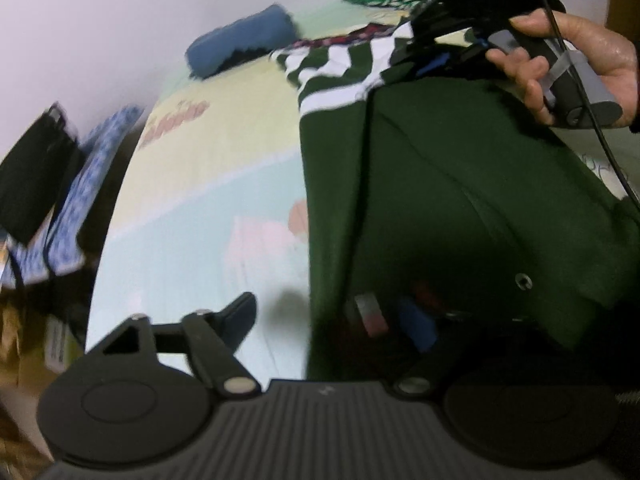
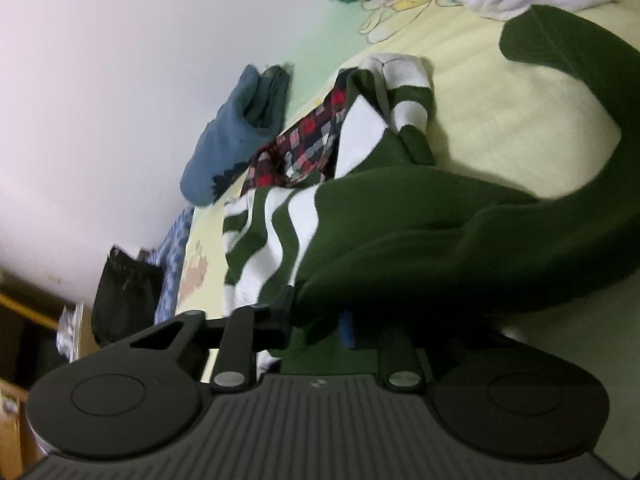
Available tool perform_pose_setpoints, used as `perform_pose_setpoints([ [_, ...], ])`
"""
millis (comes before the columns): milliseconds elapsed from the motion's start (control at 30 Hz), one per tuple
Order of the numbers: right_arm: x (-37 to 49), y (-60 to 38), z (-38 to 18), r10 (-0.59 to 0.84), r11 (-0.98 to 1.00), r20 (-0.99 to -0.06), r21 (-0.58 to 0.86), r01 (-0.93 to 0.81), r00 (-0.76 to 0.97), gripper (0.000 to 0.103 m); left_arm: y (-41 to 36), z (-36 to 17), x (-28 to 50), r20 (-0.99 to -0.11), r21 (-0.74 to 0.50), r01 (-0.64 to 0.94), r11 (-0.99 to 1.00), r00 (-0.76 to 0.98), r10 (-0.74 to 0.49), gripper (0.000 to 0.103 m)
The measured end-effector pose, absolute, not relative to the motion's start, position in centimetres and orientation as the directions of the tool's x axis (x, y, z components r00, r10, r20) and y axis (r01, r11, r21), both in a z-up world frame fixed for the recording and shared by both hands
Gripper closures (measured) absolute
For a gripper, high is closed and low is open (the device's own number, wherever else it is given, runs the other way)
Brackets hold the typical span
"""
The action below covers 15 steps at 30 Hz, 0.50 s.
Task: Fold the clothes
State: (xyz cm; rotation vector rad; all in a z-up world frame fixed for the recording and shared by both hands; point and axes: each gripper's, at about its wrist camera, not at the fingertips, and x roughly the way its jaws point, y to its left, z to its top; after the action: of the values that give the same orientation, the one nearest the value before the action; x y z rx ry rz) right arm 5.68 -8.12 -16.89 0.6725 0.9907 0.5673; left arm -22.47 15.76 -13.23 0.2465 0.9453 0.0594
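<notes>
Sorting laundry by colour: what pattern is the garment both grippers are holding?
Dark green sweater with white stripes, clearest in the right wrist view.

The sweater [image 2: 400, 220] lies on the bed sheet [image 2: 500, 120], draped over the right gripper [image 2: 316, 324]. Ahead of that gripper lies a checked garment [image 2: 304, 148], with a folded garment [image 2: 236, 140] to its left, against the wall [image 2: 100, 80].

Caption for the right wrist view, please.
Right gripper clamps the dark green sweater above the pale bedsheet.
</notes>
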Motion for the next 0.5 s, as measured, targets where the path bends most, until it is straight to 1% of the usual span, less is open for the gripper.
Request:
perform_pose_setpoints([
  [33,5.7,-8.3,-17.0,0.710,0.664,-0.560,0.734,-0.143,0.428,0.090,15.5,-13.2,-22.9,-0.796,0.232,0.034,0.972,0.581,0.170,0.034],
  [200,5.8,-7.2,-16.4,0.701,0.702,-0.586,0.667,-0.250,0.406,0.091,14.5,-13.4,-25.0,-0.802,0.216,-0.085,0.973,0.553,0.226,0.035],
  [300,5.4,-6.0,-15.7,0.667,0.745,-0.619,0.575,-0.340,0.416,0.090,13.8,-13.4,-26.2,-0.806,0.206,-0.155,0.966,0.532,0.258,0.036],
  [333,5.2,-5.5,-15.5,0.654,0.757,-0.629,0.543,-0.365,0.421,0.089,13.8,-13.4,-26.4,-0.805,0.213,-0.169,0.962,0.528,0.271,0.035],
  [433,4.5,-4.2,-14.9,0.610,0.787,-0.657,0.437,-0.436,0.443,0.087,14.8,-13.2,-27.2,-0.798,0.222,-0.208,0.953,0.523,0.300,0.027],
  [500,4.1,-3.0,-14.5,0.573,0.805,-0.678,0.359,-0.472,0.461,0.086,15.8,-12.7,-27.7,-0.800,0.193,-0.230,0.954,0.526,0.289,0.026],
])
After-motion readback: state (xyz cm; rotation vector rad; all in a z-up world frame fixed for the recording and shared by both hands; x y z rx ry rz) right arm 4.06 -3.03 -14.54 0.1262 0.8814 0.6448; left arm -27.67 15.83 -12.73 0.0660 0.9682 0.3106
